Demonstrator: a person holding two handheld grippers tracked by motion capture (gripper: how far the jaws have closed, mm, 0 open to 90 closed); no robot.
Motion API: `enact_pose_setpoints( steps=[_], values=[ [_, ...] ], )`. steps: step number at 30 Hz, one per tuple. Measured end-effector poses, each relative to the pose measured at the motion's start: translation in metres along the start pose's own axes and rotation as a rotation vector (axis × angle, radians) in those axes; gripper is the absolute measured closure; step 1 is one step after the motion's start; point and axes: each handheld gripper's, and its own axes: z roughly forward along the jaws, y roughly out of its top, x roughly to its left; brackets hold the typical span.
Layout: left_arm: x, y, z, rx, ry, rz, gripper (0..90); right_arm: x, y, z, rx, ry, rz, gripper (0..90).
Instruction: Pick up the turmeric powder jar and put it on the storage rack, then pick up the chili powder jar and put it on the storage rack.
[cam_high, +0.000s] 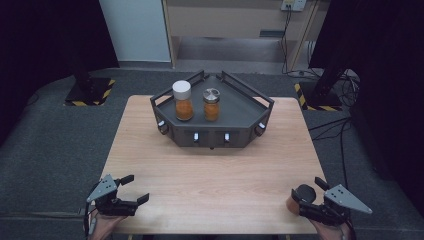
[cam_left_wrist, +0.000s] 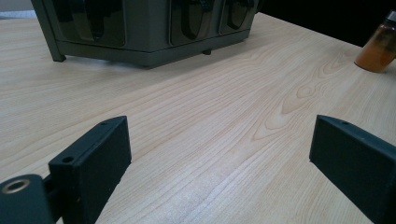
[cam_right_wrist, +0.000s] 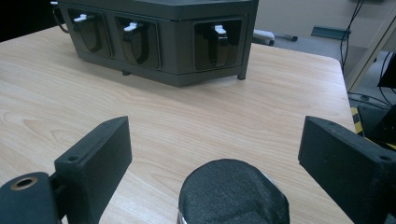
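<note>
A dark grey tray (cam_high: 237, 116) on a drawer-fronted base stands at the far middle of the wooden table (cam_high: 210, 170). On it are a white-lidded jar (cam_high: 182, 100) and a metal-lidded jar (cam_high: 211, 104), both with orange contents. A third orange jar with a black lid (cam_high: 303, 195) stands at the near right edge. My right gripper (cam_high: 309, 197) is open, its jaws either side of that jar's black lid (cam_right_wrist: 233, 193) without touching it. My left gripper (cam_high: 136, 188) is open and empty at the near left; the left gripper view (cam_left_wrist: 219, 140) shows bare wood between its jaws and the third jar (cam_left_wrist: 379, 45) far off.
The tray's base (cam_right_wrist: 163, 32) has small white latches along its front panels; it also shows in the left gripper view (cam_left_wrist: 149, 28). Bare wood lies between the tray and both grippers. Stands with yellow-black bases (cam_high: 90, 92) and cables (cam_high: 340, 125) sit on the floor beyond the table.
</note>
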Motion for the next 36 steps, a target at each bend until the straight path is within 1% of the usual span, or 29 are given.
enact_pose_setpoints(
  steps=[7, 15, 24, 27, 29, 36],
  values=[
    [0.000, 0.000, 0.000, 0.002, 0.000, 0.001, 4.6, 0.001, 0.001, 0.000, 0.005, 0.003, -0.003, 9.6],
    [0.000, 0.000, 0.001, 0.004, -0.002, 0.002, 4.8, 0.001, 0.003, -0.002, -0.007, 0.000, -0.003, 9.6],
    [0.000, 0.001, 0.001, 0.005, -0.002, 0.002, 4.7, -0.001, 0.008, -0.003, -0.007, 0.007, 0.013, 9.6],
    [0.000, 0.001, 0.001, 0.007, -0.003, 0.003, 4.7, -0.002, 0.011, -0.003, 0.002, 0.009, 0.013, 9.6],
    [0.000, 0.001, 0.001, 0.007, -0.002, 0.001, 4.7, -0.004, 0.012, -0.004, 0.002, 0.016, 0.027, 9.6],
    [0.000, 0.001, 0.001, 0.009, -0.003, 0.002, 4.7, -0.010, 0.019, -0.004, 0.029, 0.019, 0.037, 9.8]
  ],
)
